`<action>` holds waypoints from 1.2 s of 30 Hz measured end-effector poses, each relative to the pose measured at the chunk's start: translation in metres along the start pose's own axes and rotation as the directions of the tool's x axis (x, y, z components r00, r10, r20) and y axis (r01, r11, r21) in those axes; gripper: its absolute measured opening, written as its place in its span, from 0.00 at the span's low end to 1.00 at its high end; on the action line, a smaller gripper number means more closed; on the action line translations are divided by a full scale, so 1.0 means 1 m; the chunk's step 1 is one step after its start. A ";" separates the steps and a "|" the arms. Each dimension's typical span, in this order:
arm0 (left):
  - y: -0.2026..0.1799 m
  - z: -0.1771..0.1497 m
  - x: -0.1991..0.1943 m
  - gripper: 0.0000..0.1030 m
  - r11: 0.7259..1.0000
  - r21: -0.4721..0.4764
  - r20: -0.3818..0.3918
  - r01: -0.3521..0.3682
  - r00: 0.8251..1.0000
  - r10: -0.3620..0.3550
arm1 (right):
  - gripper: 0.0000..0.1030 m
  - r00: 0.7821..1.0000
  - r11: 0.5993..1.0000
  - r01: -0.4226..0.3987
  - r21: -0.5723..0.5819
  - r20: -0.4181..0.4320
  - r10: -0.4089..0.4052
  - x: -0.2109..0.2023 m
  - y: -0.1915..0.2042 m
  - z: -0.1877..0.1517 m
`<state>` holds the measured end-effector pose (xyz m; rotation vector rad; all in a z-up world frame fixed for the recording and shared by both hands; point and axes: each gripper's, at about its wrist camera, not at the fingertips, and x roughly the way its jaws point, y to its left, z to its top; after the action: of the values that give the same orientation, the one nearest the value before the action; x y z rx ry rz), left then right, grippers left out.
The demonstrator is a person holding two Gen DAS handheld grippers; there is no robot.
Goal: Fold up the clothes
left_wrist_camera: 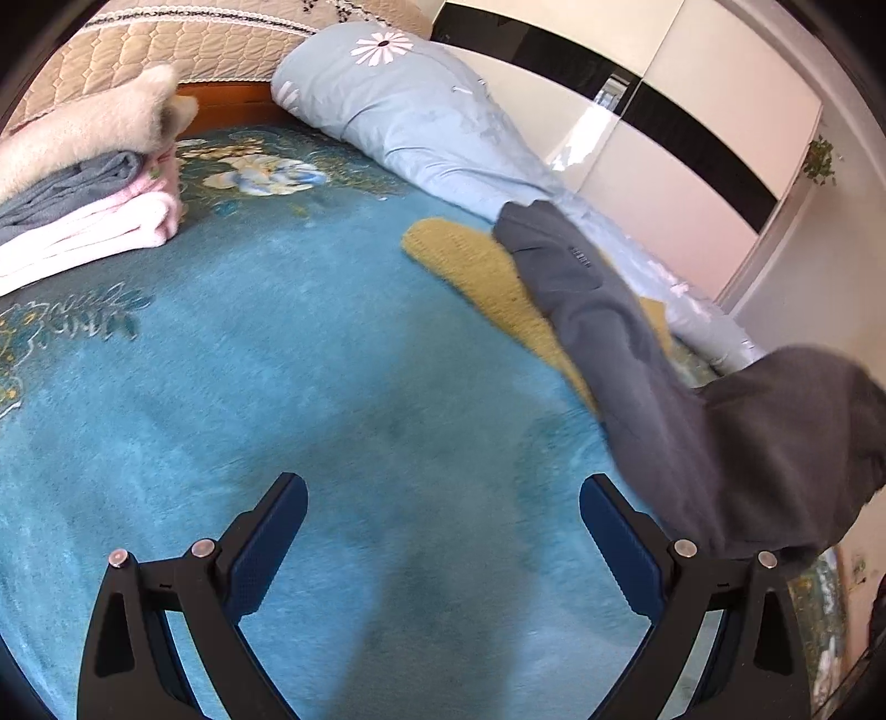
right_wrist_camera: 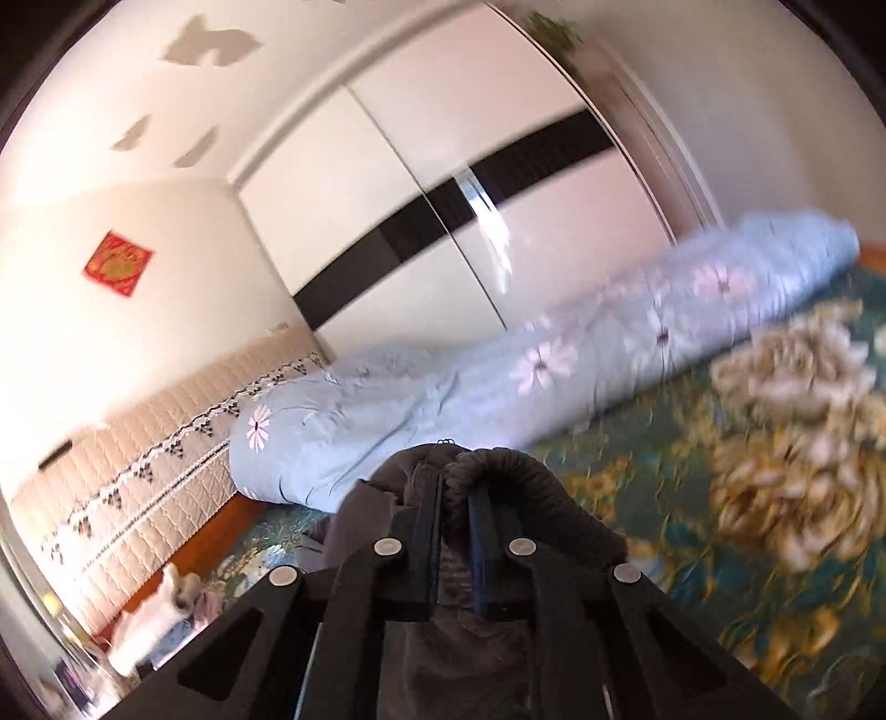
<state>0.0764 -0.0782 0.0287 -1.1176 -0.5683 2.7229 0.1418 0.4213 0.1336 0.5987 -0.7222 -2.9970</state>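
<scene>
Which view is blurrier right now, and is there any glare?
Right wrist view: heavy motion smear on the floral blanket and wardrobe; the right gripper stays sharp. Left wrist view: mostly crisp, the grey garment slightly blurred, glare on the wardrobe panel.

Home bedroom. Bed w/ plush teal floral blanket, rolled pale-blue daisy-print duvet along far edge, beige quilted headboard. White sliding-door wardrobe w/ black band beside bed. Red paper decoration on wall. Stack of folded clothes on the blanket.
</scene>
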 end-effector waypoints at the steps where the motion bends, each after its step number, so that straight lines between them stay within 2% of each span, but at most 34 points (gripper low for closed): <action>1: -0.004 0.004 0.000 0.96 1.000 -0.003 -0.001 0.018 1.000 -0.018 | 0.09 1.000 0.999 0.014 -0.031 0.004 -0.014 -0.008 -0.001 -0.004; 5: -0.024 0.029 0.008 0.97 0.998 -0.004 -0.039 0.064 0.997 -0.064 | 0.09 0.998 0.988 0.067 -0.139 0.017 -0.066 -0.036 -0.009 -0.019; 8: -0.050 0.059 0.025 0.97 0.998 0.020 -0.145 0.067 0.987 -0.064 | 0.09 0.997 0.997 0.074 0.000 -0.014 -0.074 -0.031 -0.051 -0.038; 12: -0.079 0.099 0.041 0.97 1.000 0.022 -0.167 -0.004 0.986 0.008 | 0.09 0.996 0.992 0.087 0.091 -0.045 -0.083 -0.019 -0.077 -0.047; 16: -0.105 0.133 0.067 0.97 0.995 0.006 -0.206 -0.097 0.974 0.096 | 0.09 0.996 0.993 0.081 0.088 -0.039 -0.078 -0.021 -0.076 -0.045; 19: -0.118 0.145 0.089 0.95 0.992 -0.055 -0.239 -0.110 0.966 0.094 | 0.09 0.996 0.992 0.082 0.094 -0.046 -0.078 -0.019 -0.077 -0.045; 25: -0.141 0.166 0.145 0.88 0.961 -0.264 -0.319 -0.079 0.948 -0.010 | 0.09 0.994 0.992 0.097 0.082 -0.054 -0.093 -0.014 -0.079 -0.045; 27: -0.154 0.171 0.159 0.84 0.965 -0.235 -0.318 -0.119 0.947 0.040 | 0.09 0.993 0.991 0.102 0.088 -0.064 -0.097 -0.012 -0.082 -0.046; 28: -0.159 0.171 0.166 0.79 0.965 -0.212 -0.330 -0.156 0.941 0.080 | 0.09 0.993 0.990 0.102 0.096 -0.069 -0.095 -0.010 -0.083 -0.047; 31: -0.169 0.173 0.187 0.67 0.952 -0.158 -0.356 -0.263 0.914 0.193 | 0.09 0.993 0.989 0.101 0.105 -0.073 -0.093 -0.009 -0.084 -0.048; 34: -0.171 0.171 0.201 0.56 0.929 -0.112 -0.383 -0.354 0.878 0.288 | 0.10 0.992 0.989 0.105 0.101 -0.076 -0.098 -0.008 -0.081 -0.049; 36: -0.168 0.169 0.203 0.52 0.924 -0.106 -0.386 -0.368 0.871 0.303 | 0.10 0.991 0.990 0.110 0.092 -0.080 -0.103 -0.006 -0.080 -0.049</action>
<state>-0.1882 0.0825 0.0745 -1.8783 -0.6127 2.6613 0.1725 0.4712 0.0603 0.7742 -0.8609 -3.0300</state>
